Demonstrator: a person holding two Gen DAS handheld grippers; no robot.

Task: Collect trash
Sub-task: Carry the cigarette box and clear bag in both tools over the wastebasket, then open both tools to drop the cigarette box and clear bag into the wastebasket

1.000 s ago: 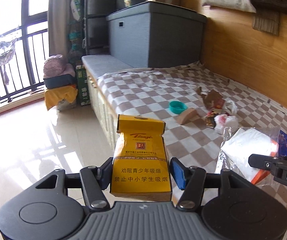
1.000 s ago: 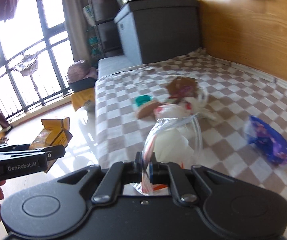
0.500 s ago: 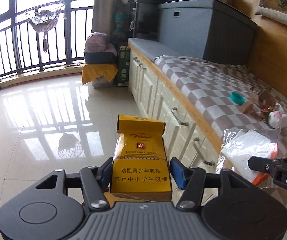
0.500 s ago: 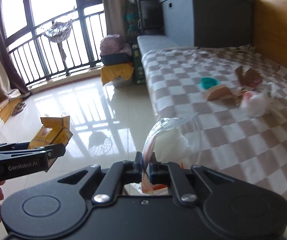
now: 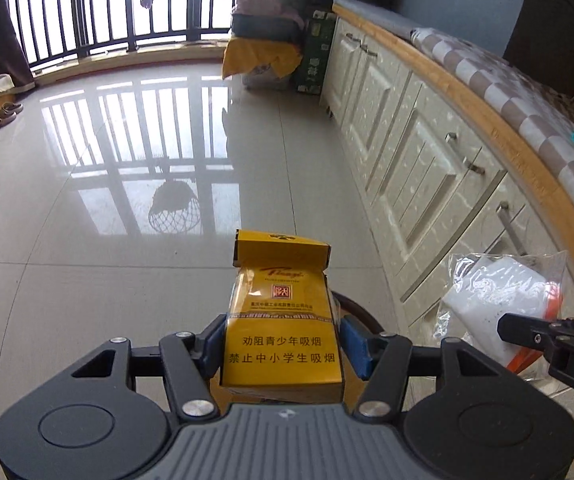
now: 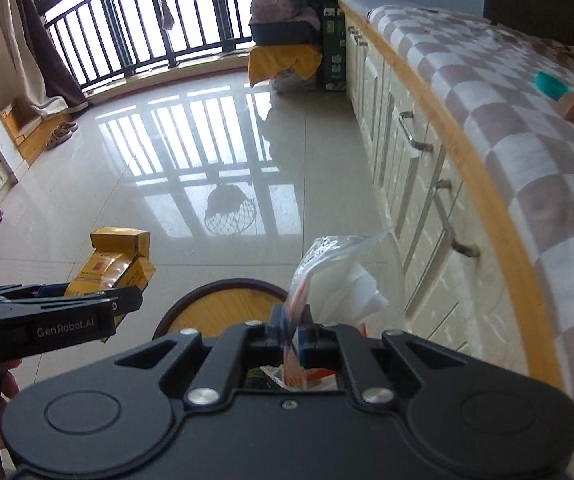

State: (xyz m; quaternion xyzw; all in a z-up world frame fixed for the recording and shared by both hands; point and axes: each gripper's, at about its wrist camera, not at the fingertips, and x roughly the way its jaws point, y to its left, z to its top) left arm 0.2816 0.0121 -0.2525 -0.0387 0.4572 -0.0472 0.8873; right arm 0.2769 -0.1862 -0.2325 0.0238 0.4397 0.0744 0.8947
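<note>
Glossy pale tiled floor (image 5: pixel 87 208) fills most of both views, w/ balcony railing (image 5: pixel 99 12) reflected in it at the far end. Along the right runs a row of cream cabinet doors (image 5: pixel 407 152) under a wood-edged ledge, topped w/ a checkered cloth (image 6: pixel 527 128); a teal cup (image 6: pixel 551 85) sits on the cloth far right. Far corner: yellow-draped pile (image 6: pixel 283 60) w/ a dark bin on top. Sandals (image 5: pixel 3 114) lie far left by the curtain.

Near, below the grippers, a round wood-lined bin (image 6: pixel 223 308) w/ dark rim shows; contents can't be made out, mostly hidden.

Left gripper (image 5: pixel 283 344) is clamped on a yellow cigarette pack (image 5: pixel 283 320), lid flap ajar, held upright over the floor just left of the bin. Right gripper (image 6: pixel 291 332) has its jaws pinched together on the edge of a clear plastic bag (image 6: pixel 339 276) holding white paper and sth orange, prob. a wrapper, hanging near the bin's right rim beside the cabinets.
</note>
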